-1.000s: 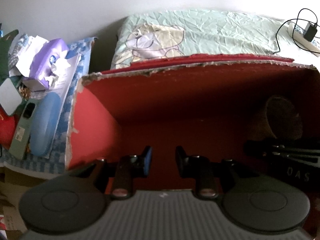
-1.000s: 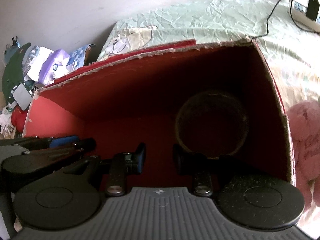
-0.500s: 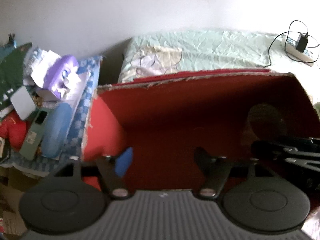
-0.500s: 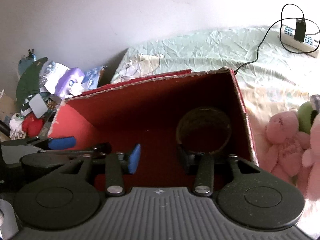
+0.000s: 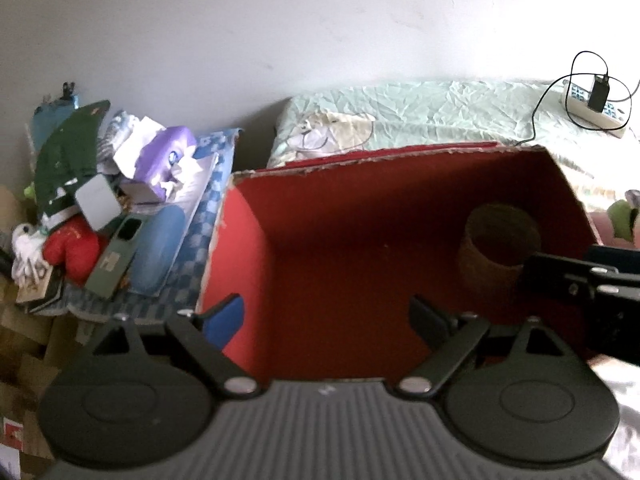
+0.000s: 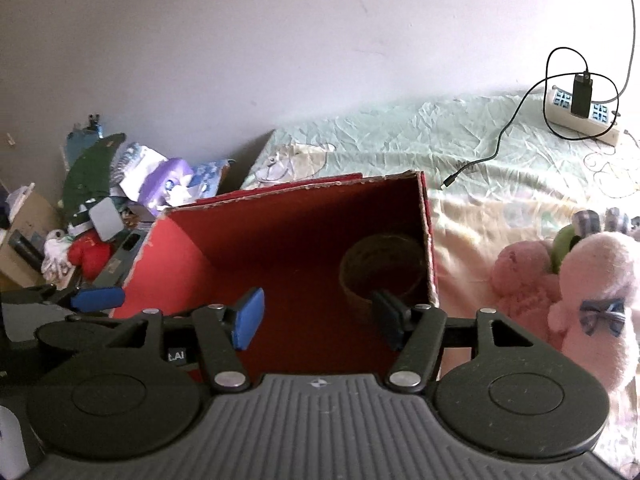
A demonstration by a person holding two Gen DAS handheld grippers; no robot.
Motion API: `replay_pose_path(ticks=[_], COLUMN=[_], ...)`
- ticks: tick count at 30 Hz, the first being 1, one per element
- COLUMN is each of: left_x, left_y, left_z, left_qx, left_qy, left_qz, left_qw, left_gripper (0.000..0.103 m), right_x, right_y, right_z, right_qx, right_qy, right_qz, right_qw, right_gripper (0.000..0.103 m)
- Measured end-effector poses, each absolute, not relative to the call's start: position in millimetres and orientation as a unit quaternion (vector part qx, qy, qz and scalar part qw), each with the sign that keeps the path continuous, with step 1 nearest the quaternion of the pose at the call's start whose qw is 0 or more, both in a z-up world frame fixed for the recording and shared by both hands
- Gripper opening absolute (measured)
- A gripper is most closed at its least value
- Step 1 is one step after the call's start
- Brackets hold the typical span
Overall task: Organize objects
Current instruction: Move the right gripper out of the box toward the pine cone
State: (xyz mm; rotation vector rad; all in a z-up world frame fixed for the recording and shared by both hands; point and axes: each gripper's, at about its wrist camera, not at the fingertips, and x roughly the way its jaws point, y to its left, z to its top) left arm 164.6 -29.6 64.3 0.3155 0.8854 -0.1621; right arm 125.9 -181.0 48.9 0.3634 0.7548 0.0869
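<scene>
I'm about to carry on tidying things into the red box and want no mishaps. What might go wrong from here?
The brown round container stands right by the right gripper, whose opening jaws hold nothing; a careless sweep might tip it. The left gripper, opening too, sits close beside it above the red box, so they may collide. The charger cable lies loose on the bed and could snag.

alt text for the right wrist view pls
The right gripper, jaws opening and empty, hangs over a red box holding a brown woven cup on a bed, pink plush toys to its right.
</scene>
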Motion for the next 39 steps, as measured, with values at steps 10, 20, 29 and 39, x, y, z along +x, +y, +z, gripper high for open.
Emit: replay_pose_path(ticks=[10,20,29,39], left_x=[114.4,83.8,51.4,11.2], left_y=[-36.2,-45.3,-51.8,-56.9], left_z=[80.1,72.4,50.0,21.8], left_qx=[0.131,0.105,0.084,0.078], left_qy=[0.429,0.444,0.458,0.472], left_qz=[-0.063,-0.049,-0.13,-0.238], left_qw=[0.891,0.888,0.875,0.845], left_gripper=[0.09,0.088,0.083,0.083], right_x=[87.9,69.5,58.6,50.3], right_y=[-208.0,-228.7,-240.7,-261.2], right_z=[54.4,39.5,6.1,-47.5], right_qx=[0.193,0.206,0.222,0.283], right_qy=[0.358,0.375,0.427,0.505], right_qz=[0.087,0.123,0.184,0.196], right_qw=[0.909,0.895,0.857,0.791], right_gripper=[0.062,0.059,0.056,0.055])
